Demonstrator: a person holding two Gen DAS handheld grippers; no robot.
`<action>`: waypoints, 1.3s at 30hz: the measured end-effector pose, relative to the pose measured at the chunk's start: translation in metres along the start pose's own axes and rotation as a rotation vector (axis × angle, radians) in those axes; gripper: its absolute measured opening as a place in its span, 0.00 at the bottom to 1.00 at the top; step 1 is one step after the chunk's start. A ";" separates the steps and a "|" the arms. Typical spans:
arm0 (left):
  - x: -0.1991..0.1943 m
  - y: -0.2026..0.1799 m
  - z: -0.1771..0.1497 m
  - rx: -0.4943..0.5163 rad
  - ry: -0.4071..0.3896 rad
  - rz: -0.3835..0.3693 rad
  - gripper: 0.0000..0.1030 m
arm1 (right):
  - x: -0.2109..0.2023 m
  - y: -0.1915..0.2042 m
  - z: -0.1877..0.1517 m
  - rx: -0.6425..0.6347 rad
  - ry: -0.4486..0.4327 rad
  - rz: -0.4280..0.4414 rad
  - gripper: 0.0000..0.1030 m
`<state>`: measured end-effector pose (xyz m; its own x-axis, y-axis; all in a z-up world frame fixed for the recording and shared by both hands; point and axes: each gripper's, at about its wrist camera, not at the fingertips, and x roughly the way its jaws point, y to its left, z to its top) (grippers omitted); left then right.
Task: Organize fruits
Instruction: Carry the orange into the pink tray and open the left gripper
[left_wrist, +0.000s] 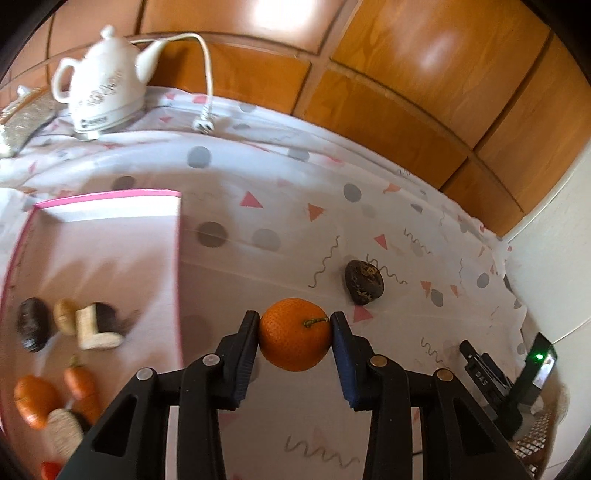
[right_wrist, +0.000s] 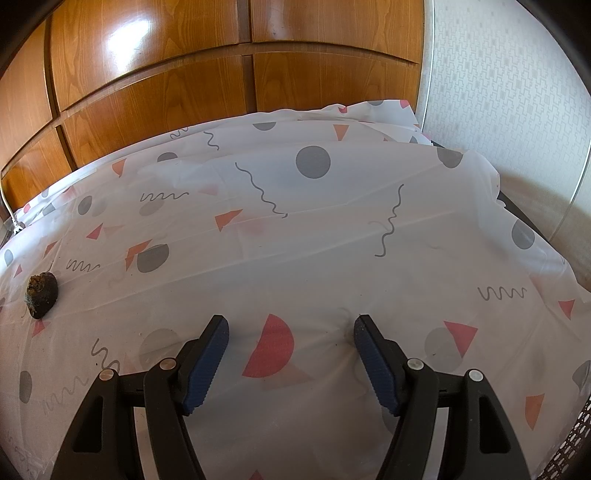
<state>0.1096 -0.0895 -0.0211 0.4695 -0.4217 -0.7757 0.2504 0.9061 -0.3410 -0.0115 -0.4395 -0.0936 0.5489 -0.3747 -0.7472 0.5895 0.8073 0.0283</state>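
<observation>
The left gripper (left_wrist: 294, 334) is clamping the orange (left_wrist: 294, 334) between both pads, above the tablecloth (left_wrist: 258, 266) — probably for carrying it to the pink-edged box (left_wrist: 110, 195) where other fruits are lying. The right gripper (right_wrist: 290, 339) is waiting with fingers apart, holding nothing.

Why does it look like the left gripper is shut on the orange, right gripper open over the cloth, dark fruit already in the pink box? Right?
Not quite. The dark fruit is not in the pink box; it lies loose on the cloth, as the left wrist view shows. The rest holds: the left gripper is shut on the orange, and the right gripper is open over the cloth.
</observation>
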 end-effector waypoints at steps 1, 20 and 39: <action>-0.004 0.002 0.000 -0.004 -0.006 -0.001 0.38 | 0.000 0.000 0.000 0.000 0.000 0.000 0.70; -0.105 0.123 -0.042 -0.114 -0.070 0.044 0.38 | -0.001 0.000 0.000 -0.003 0.001 -0.001 0.70; -0.061 0.106 -0.059 -0.014 0.023 0.038 0.38 | -0.002 0.001 0.000 -0.009 0.000 -0.005 0.70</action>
<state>0.0575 0.0345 -0.0418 0.4585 -0.3861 -0.8005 0.2208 0.9220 -0.3182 -0.0116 -0.4378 -0.0924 0.5460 -0.3793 -0.7470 0.5872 0.8093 0.0182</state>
